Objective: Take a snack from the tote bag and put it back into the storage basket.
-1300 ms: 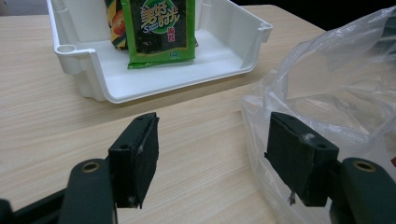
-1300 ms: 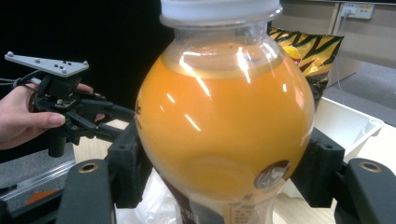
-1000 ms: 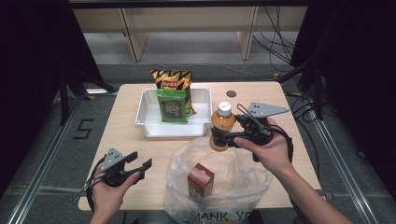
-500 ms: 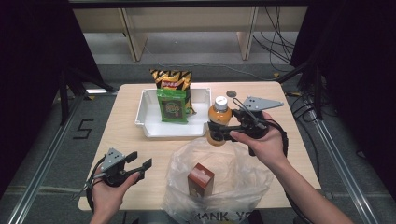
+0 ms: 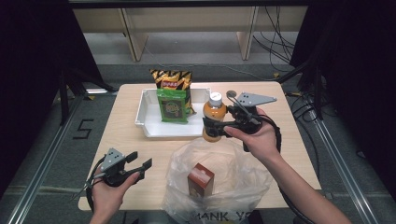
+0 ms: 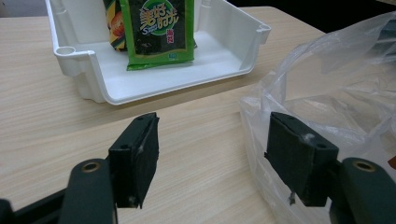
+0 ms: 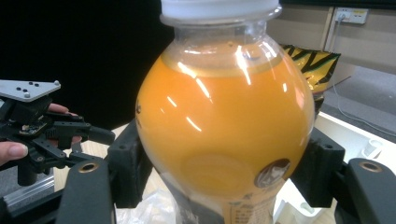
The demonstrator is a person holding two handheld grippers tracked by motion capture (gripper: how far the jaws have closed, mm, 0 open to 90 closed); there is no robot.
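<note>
Item: your right gripper (image 5: 211, 127) clamps the juice bottle (image 5: 214, 116), upright, cap up. Destination: plastic bag (image 5: 219, 182), just below and nearer you. Your left gripper (image 5: 138, 161), spread and empty, sits beside the bag's mouth on the worktop (image 5: 116, 135).

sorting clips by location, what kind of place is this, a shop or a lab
Likely a lab or recording studio, not a shop: one small wooden table ringed by black curtains, loose cables on the floor, and metal rails alongside.
</note>
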